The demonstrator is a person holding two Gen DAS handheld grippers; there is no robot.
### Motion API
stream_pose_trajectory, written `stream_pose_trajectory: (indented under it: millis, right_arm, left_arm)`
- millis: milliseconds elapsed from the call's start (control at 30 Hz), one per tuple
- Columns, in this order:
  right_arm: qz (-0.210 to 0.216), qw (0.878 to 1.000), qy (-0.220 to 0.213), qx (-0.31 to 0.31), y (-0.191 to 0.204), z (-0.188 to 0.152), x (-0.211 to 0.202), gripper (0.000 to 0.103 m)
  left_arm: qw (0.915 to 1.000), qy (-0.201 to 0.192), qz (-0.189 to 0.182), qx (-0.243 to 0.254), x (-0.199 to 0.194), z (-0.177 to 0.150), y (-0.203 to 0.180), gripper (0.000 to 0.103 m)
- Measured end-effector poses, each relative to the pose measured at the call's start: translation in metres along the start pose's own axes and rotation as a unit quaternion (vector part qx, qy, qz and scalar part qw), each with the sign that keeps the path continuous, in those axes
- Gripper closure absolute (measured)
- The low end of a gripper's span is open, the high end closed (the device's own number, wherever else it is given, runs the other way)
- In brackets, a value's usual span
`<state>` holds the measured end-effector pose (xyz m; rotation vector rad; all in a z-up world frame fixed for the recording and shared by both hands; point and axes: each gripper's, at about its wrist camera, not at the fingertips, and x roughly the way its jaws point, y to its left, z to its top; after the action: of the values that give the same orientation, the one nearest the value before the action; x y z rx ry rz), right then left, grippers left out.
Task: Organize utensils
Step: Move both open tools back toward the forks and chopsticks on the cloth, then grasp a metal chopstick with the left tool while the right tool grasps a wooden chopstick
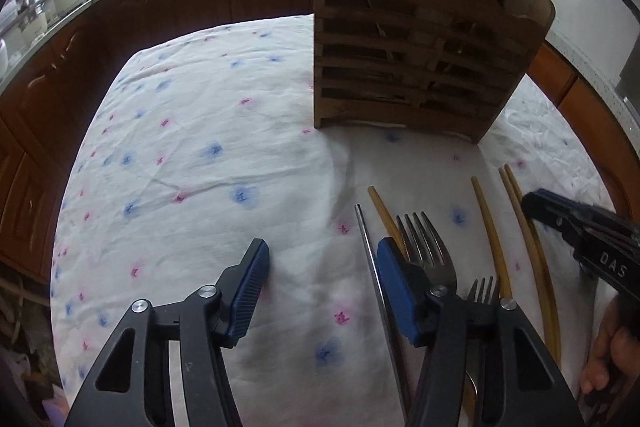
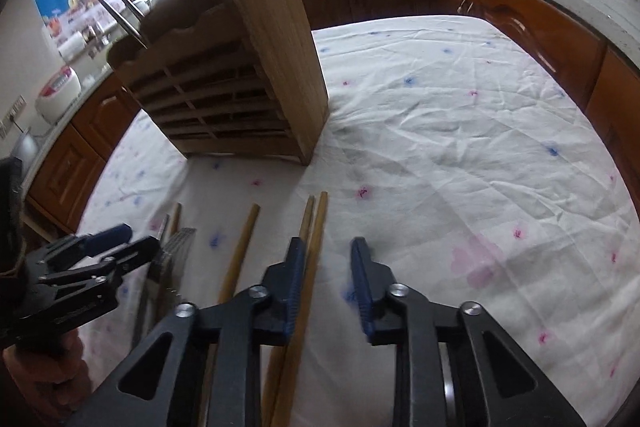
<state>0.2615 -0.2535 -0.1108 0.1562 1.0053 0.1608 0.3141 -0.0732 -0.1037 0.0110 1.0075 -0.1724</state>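
Left wrist view: left tongs (image 1: 322, 259) parted over floral cloth on tabletop (image 1: 200, 131), nothing between pads; right pad just beside metal chopstick (image 1: 366, 247) and overlapping large fork (image 1: 426, 247). Small fork (image 1: 482, 293) lower right, half hidden. Wooden chopsticks (image 1: 490, 227) lying alongside, tips toward slatted wooden utensil holder (image 1: 404, 67) at far side.

Right wrist view: right tongs (image 2: 326, 259) narrowed but not closed, gap empty; left pad touching or just beside paired wooden chopsticks (image 2: 316, 223), which lie outside the gap. Holder already carrying some metal and wooden pieces; exact compartments not discernible.

Judgement: reach-and-grasp stage, nothing lifted yet. Advisable: shift right tongs leftward to straddle both sticks, close near mid-length so pair stays together. Left tongs likewise centre on one item only, avoiding fork and chopstick at once. Risk: sticks rolling on wrinkled cloth.
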Motion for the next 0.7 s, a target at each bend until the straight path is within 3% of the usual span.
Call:
stream_pose_trajectory:
  millis: [167,400,467,533,700]
  right_arm:
    - [-0.007,1.000,0.010,-0.015,0.004,0.010,0.007,0.083]
    - [-0.030,0.998,0.020,-0.055,0.018,0.017,0.019,0.082]
    - [-0.037,0.997,0.016,-0.064,0.020,0.016,0.019,0.083]
    - [-0.043,0.997,0.011,-0.065,0.021,0.014,0.018,0.094]
    - [0.001,1.000,0.002,-0.019,0.009,0.014,0.008,0.098]
  left_arm:
    - [0.9995,-0.002,0.014,0.027,0.003,0.002,-0.008,0.058]
    - [0.9991,-0.009,0.008,0.040,0.003,0.002,-0.018,0.090]
    - [0.9988,-0.012,0.009,0.048,0.002,0.001,-0.021,0.095]
    - [0.9987,-0.014,0.008,0.047,0.000,0.001,-0.020,0.096]
    - [0.9994,-0.013,-0.016,0.028,-0.007,0.001,-0.009,0.100]
